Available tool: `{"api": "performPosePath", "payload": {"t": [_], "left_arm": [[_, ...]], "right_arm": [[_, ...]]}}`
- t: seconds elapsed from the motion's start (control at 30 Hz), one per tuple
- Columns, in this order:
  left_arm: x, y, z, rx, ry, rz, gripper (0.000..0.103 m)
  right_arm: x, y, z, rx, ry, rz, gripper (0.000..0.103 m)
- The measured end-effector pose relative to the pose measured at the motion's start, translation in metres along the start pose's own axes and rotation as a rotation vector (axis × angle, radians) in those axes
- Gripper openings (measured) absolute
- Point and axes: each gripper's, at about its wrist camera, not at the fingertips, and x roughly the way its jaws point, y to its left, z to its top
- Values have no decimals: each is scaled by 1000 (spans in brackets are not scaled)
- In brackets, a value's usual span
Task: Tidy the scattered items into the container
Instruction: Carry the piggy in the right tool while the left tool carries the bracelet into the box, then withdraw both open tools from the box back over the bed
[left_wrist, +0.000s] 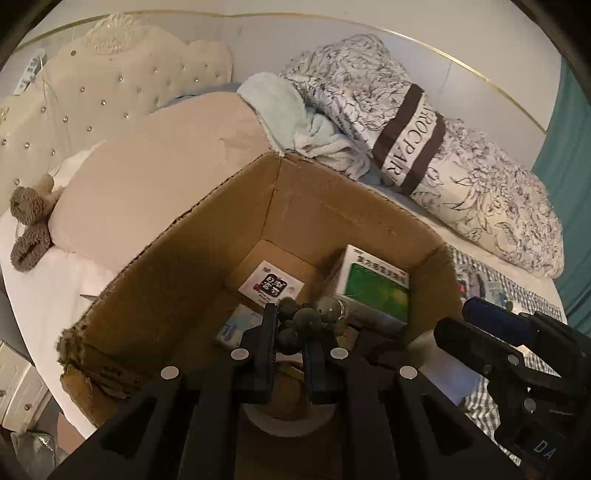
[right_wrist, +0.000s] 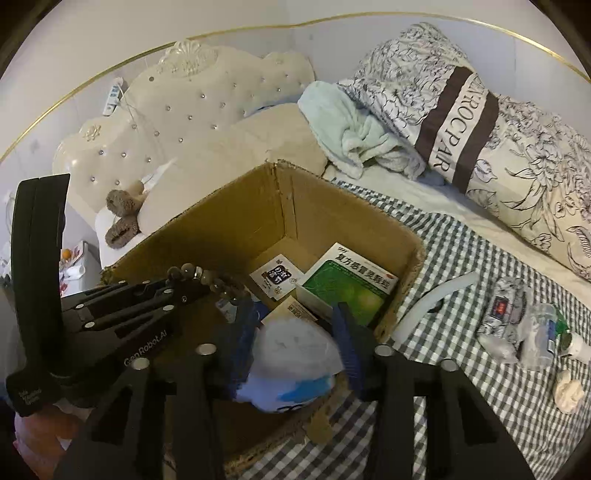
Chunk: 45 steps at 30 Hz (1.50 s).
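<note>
An open cardboard box (left_wrist: 177, 266) stands on the bed; it also shows in the right wrist view (right_wrist: 229, 221). Inside lie a green medicine box (left_wrist: 373, 291), a white sachet (left_wrist: 271, 284) and other packets. My left gripper (left_wrist: 291, 332) is shut on a string of dark round beads (left_wrist: 310, 314) and holds it over the box; the beads also show in the right wrist view (right_wrist: 207, 277). My right gripper (right_wrist: 295, 339) is shut on a white and blue plastic pack (right_wrist: 291, 362) above the box's near edge.
On the checked sheet (right_wrist: 461, 258) to the right lie a white tube (right_wrist: 432, 302), a wrapped packet (right_wrist: 502, 310), a clear bottle (right_wrist: 543, 332) and a crumpled lump (right_wrist: 569, 391). Pillows (right_wrist: 517, 129), a towel (right_wrist: 351, 129) and a plush toy (right_wrist: 122, 214) lie behind.
</note>
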Motion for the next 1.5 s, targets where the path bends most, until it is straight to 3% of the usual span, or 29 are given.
{"api": "performPosePath", "payload": {"t": [0.03, 0.1, 0.13, 0.17, 0.27, 0.5, 0.53, 0.6, 0.7, 0.97, 1.1, 1.27, 1.5], "left_arm": [[2, 2, 0, -2, -1, 2, 15], [5, 5, 0, -9, 4, -2, 34], [5, 5, 1, -16, 6, -12, 63], [3, 5, 2, -27, -3, -15, 84], [-14, 5, 2, -46, -97, -10, 102], [-23, -12, -6, -5, -79, 18, 102], [-25, -17, -8, 4, -75, 20, 102], [-31, -27, -12, 28, -77, 20, 102], [-44, -49, -18, 74, -94, 9, 102], [-73, -111, -36, 183, -120, -66, 103], [-75, -147, -48, 222, -113, -124, 103], [-59, -192, -68, 306, -82, -164, 103], [-13, -238, -82, 354, 8, -191, 103]], "right_arm": [[1, -1, 1, 3, -6, -10, 41], [1, -3, 1, 13, -14, -8, 47], [-1, -6, 1, 23, -21, -9, 49], [-2, -8, 2, 32, -26, -12, 49], [-5, -18, 0, 61, -30, -26, 50], [-29, -34, -13, 94, -46, -57, 52], [-36, -37, -16, 96, -54, -67, 56], [-48, -42, -22, 109, -77, -90, 73], [-69, -54, -31, 149, -124, -122, 84], [-128, -114, -70, 288, -179, -198, 84], [-155, -147, -95, 332, -203, -278, 85], [-174, -193, -128, 384, -204, -389, 85], [-165, -256, -157, 494, -157, -440, 85]]}}
